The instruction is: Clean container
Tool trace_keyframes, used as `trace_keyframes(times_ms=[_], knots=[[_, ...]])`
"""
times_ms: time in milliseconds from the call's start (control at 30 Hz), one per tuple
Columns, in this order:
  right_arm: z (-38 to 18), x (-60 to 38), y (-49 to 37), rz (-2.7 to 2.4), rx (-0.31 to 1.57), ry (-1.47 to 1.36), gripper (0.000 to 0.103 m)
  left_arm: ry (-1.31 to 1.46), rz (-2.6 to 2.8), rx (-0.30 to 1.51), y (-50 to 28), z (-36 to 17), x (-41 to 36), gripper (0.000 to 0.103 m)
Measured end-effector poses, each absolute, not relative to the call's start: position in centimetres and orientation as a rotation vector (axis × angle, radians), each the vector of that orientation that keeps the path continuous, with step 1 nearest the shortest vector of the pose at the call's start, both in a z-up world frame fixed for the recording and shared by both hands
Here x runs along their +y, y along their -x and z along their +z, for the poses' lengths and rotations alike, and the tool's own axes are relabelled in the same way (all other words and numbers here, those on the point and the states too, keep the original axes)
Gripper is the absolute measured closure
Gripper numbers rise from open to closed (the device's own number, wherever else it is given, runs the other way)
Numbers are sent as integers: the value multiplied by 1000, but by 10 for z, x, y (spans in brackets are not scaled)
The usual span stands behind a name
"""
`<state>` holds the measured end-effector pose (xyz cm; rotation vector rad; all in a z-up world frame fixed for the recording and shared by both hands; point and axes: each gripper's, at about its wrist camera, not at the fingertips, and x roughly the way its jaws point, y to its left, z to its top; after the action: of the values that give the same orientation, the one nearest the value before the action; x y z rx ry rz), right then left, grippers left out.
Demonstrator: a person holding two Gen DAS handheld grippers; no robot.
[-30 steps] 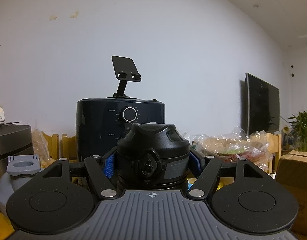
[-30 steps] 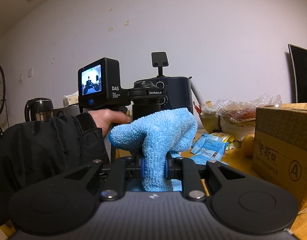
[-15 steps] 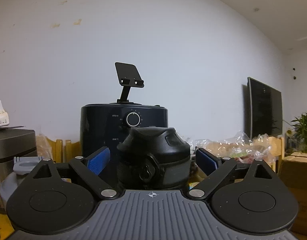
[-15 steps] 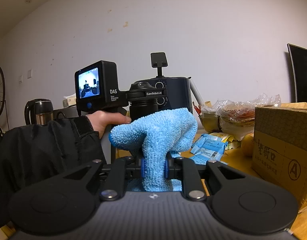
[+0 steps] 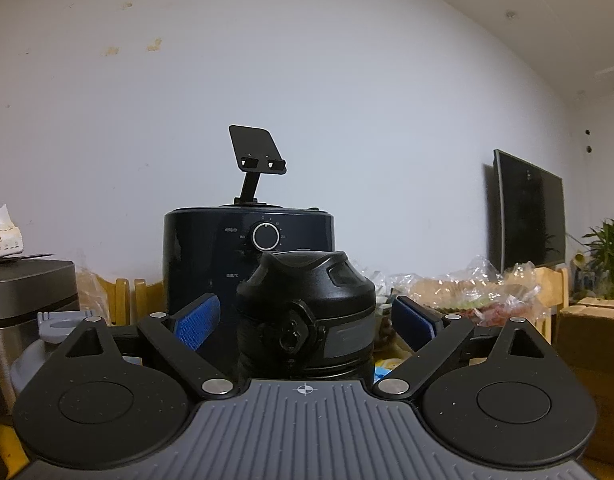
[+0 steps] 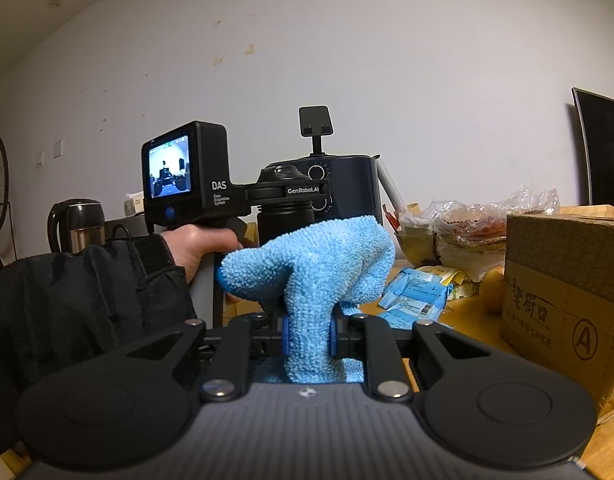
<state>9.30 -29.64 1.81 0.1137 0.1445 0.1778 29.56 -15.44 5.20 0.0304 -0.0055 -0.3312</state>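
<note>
A black insulated bottle (image 5: 307,312) with a flip-lid cap stands upright, close in front of the left wrist camera. My left gripper (image 5: 305,320) is open around it, and its blue pads (image 5: 197,322) stand clear of the bottle's sides. In the right wrist view the bottle's body (image 6: 279,220) shows behind a light-blue microfibre cloth (image 6: 315,264). My right gripper (image 6: 309,334) is shut on that cloth, which bunches above the jaws. A person's hand (image 6: 203,244) in a black sleeve holds the left gripper's handle.
A dark-blue air fryer (image 5: 211,256) with a phone stand (image 5: 255,152) on top sits right behind the bottle. A steel appliance (image 5: 27,300) is at the left and bagged food (image 5: 467,292) at the right. A cardboard box (image 6: 563,292), blue packets (image 6: 415,292) and a kettle (image 6: 77,224) crowd the table.
My left gripper's jaws have opened off the bottle's cap and let it go. The right gripper stays still, shut on the cloth.
</note>
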Motion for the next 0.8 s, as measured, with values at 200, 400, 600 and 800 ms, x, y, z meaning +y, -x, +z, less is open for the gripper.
trace_keyframes(times_ms=[200, 400, 600, 800], knots=[[18, -297, -93, 175, 143, -112, 88, -27, -329, -4, -286, 54, -149, 8], [18, -296, -91, 173, 141, -112, 88, -41, -318, -3, -275, 56, -143, 8], [19, -295, -90, 173, 138, -108, 88, -46, -315, -7, -262, 58, -137, 8], [20, -295, -88, 170, 137, -108, 88, -46, -318, 0, -249, 58, -132, 8]])
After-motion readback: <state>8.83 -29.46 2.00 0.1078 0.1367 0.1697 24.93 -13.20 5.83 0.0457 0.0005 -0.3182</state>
